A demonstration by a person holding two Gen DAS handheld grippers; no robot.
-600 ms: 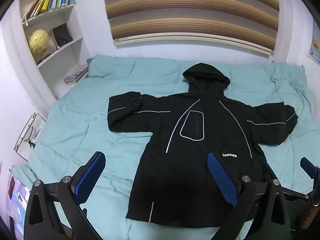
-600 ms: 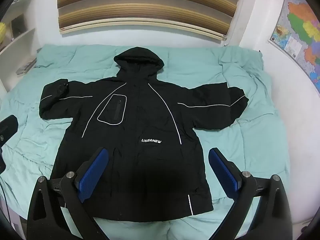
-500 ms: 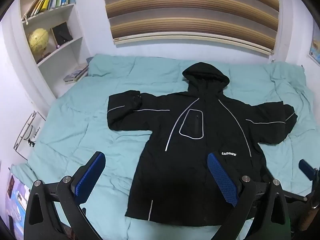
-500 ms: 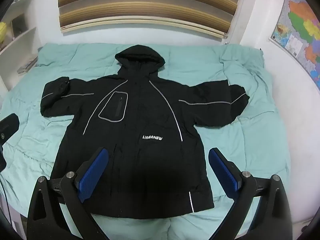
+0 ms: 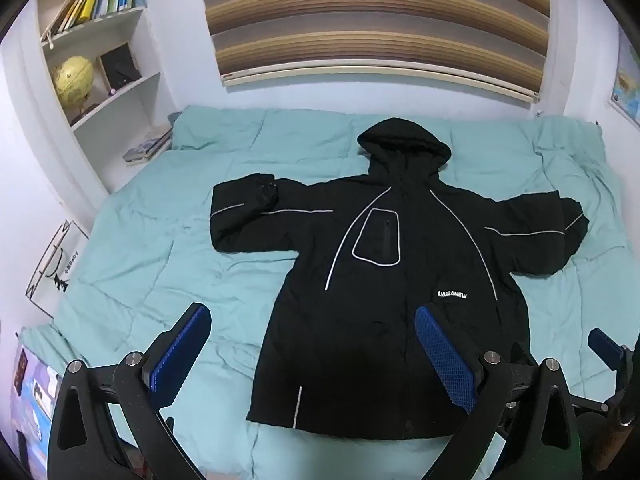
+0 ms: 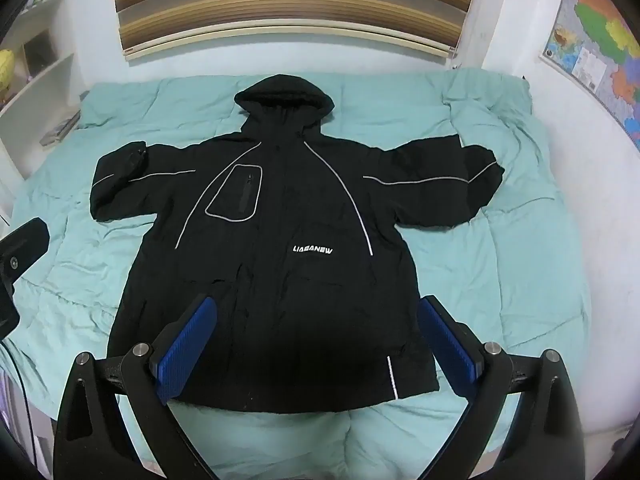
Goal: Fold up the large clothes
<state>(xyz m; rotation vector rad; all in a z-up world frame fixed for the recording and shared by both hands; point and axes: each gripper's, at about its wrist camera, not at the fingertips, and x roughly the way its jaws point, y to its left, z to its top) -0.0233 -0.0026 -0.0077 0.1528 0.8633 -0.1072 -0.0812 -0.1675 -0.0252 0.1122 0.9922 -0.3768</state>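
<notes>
Above the teal bed, the left gripper and right gripper hung spread wide, empty, clear of the flat black jacket.

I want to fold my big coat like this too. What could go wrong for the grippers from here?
1. The black jacket looks thick and puffy, so a fold may spring back open.
2. The left gripper and right gripper are both open and hold nothing yet; a pinch could also catch the teal quilt underneath.
3. One sleeve lies near the quilt's rumpled part, and its cuff may drag when it is folded in.
</notes>
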